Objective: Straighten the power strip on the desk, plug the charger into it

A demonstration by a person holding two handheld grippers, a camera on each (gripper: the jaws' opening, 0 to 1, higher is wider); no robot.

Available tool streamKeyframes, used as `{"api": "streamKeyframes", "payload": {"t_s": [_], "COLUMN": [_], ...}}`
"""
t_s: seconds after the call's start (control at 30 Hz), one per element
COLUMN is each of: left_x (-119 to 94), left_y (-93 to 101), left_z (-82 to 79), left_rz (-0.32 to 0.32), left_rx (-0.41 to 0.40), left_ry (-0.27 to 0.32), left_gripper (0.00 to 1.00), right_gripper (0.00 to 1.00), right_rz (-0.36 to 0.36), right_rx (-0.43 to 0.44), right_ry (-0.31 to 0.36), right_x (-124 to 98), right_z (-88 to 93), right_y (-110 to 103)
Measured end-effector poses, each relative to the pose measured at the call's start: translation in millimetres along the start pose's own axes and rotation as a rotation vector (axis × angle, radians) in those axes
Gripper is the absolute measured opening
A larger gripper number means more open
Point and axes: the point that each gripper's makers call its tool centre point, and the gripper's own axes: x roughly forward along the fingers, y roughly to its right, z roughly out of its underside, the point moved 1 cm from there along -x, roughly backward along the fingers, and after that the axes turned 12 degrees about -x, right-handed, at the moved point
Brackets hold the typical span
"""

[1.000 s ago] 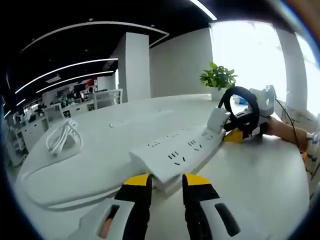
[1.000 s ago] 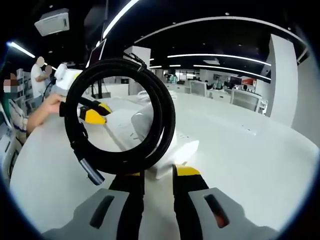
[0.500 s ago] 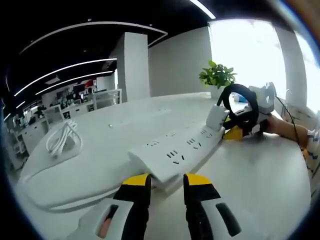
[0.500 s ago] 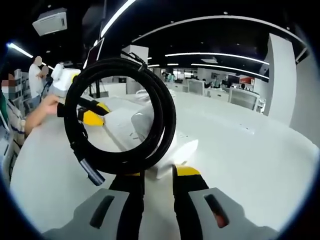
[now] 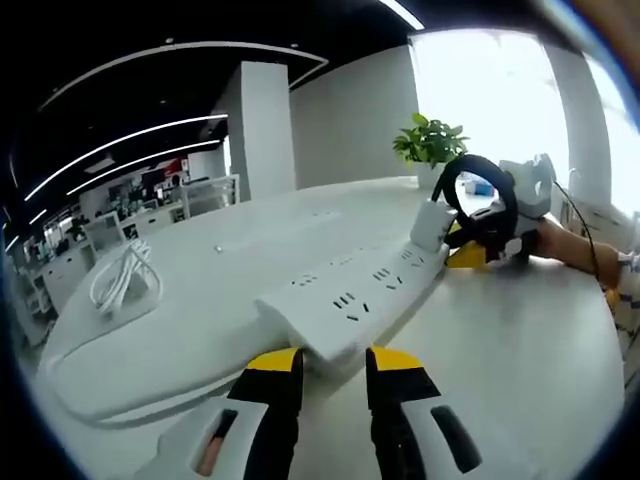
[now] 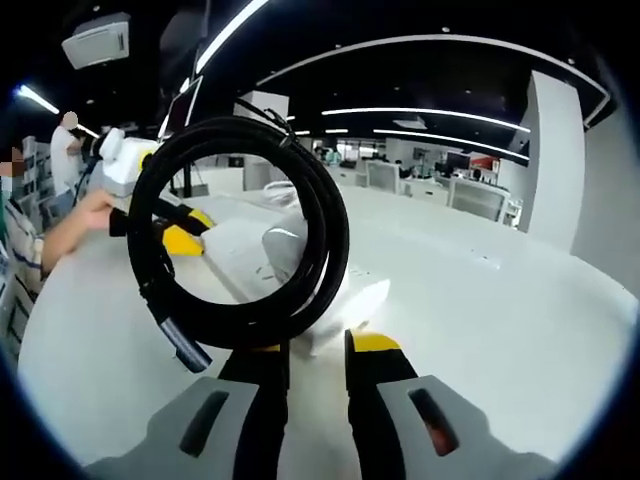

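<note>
While left hand-held gripper (image 5: 332, 362) clamps power strip (image 5: 352, 302), long axis toward right hand-held gripper (image 5: 470, 252) pinching cable coil (image 6: 240, 240)

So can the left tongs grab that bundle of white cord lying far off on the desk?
Probably not right now. The left tongs are closed on the near end of the power strip, and the white cord bundle lies well off to the side across bare desk.

My two cameras sit low and close at opposite ends of the long white plastic power strip (image 5: 350, 305) (image 6: 250, 255), facing each other.
</note>
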Motion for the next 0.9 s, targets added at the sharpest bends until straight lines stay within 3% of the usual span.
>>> {"api": "streamKeyframes", "payload": {"t_s": [0.53, 0.9], "left_x": [0, -8], "left_y": [-1.5, -11.8], "left_z": [-2.1, -7.7], "left_rz": [-0.006, -0.063], "left_rx": [0.001, 0.008], "left_ry": [-0.006, 0.020], "left_gripper": [0.25, 0.26], "right_gripper": [0.21, 0.22], "right_rz": [0.069, 0.123], "right_rx": [0.001, -0.002], "right_ry": [-0.026, -0.032], "right_x": [-10, -21], "right_z": [2.8, 3.8], "right_y": [8, 12]}}
